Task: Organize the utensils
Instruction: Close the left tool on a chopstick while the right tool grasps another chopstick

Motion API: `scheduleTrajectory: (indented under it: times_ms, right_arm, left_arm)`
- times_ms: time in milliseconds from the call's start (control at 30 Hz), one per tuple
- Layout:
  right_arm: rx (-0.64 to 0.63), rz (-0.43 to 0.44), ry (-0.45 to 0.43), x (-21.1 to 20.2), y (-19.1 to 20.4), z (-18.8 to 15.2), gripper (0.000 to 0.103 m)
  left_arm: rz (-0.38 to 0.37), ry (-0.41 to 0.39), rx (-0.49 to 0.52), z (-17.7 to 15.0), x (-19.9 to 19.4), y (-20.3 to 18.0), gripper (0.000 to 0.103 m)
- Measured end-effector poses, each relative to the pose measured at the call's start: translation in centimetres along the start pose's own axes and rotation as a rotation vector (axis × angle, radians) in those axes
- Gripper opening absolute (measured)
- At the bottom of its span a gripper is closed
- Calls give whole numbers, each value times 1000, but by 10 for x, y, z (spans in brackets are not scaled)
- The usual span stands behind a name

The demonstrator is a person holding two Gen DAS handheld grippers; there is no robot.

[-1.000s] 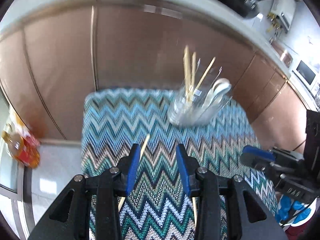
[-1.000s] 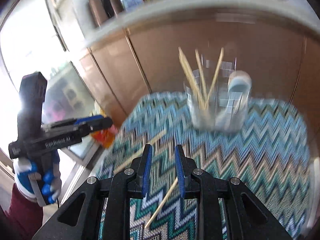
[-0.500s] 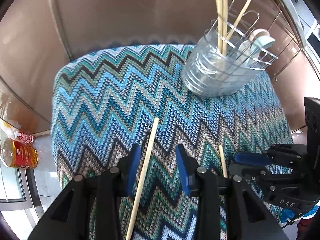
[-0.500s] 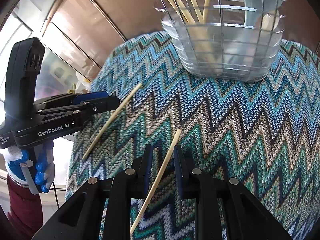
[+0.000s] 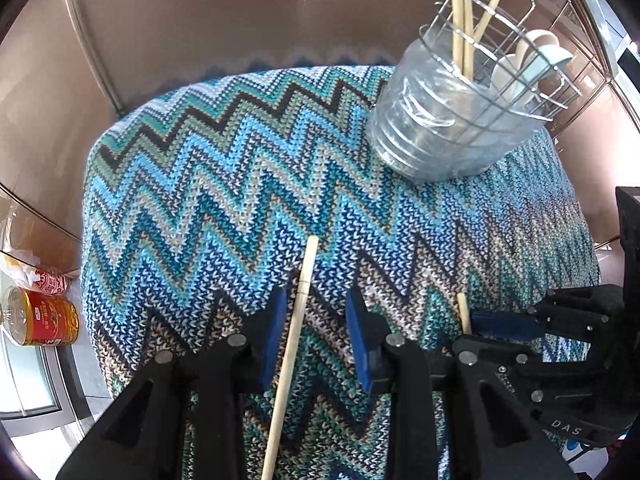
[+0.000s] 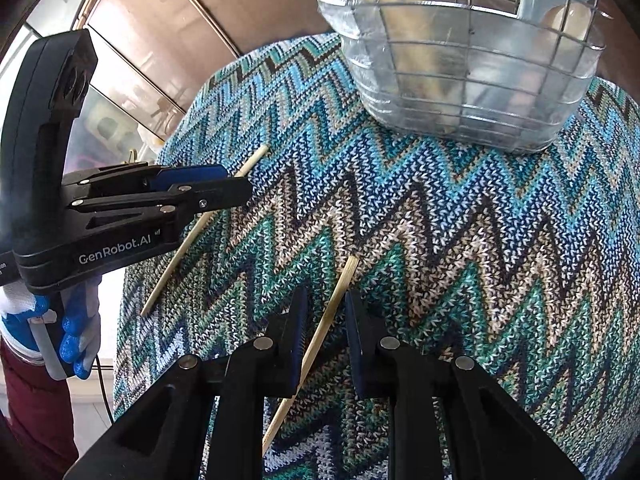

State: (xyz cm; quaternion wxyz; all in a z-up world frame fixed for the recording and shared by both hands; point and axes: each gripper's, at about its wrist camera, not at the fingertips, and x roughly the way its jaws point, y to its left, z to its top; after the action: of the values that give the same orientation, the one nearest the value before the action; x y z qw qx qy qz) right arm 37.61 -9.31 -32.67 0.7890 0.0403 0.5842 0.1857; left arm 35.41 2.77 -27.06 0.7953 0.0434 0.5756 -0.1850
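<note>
Two loose wooden chopsticks lie on a zigzag-knit cloth (image 5: 208,184). My left gripper (image 5: 314,316) is open, low over the cloth, with one chopstick (image 5: 298,320) lying between its jaws. My right gripper (image 6: 325,320) is open, with the other chopstick (image 6: 326,320) between its jaws. The left gripper also shows in the right wrist view (image 6: 224,190), over its chopstick (image 6: 188,240). A wire utensil holder (image 5: 460,120) with a clear liner stands at the far right, holding several chopsticks and pale spoons; it also shows in the right wrist view (image 6: 472,80).
Brown cabinet doors (image 5: 224,20) rise behind the cloth-covered surface. A bottle with a red label (image 5: 40,316) stands on the floor to the left. The cloth's left edge (image 5: 86,280) drops off near my left gripper.
Both grippers have moved down and forward onto the cloth, each now straddling a chopstick. The utensil holder looks closer. Both grippers stay open.
</note>
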Motion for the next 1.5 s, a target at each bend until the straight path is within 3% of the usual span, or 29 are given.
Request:
scheduleTrajectory:
  times_ms: [967,1500]
  right_arm:
    - [-56,-28,33,14,10,5,18]
    - [-80,-45,55,14,12,6,18]
  left_arm:
    - [77,-100,110,-11,11,-15,26]
    - [62,-124,123,-13,9,-8,25]
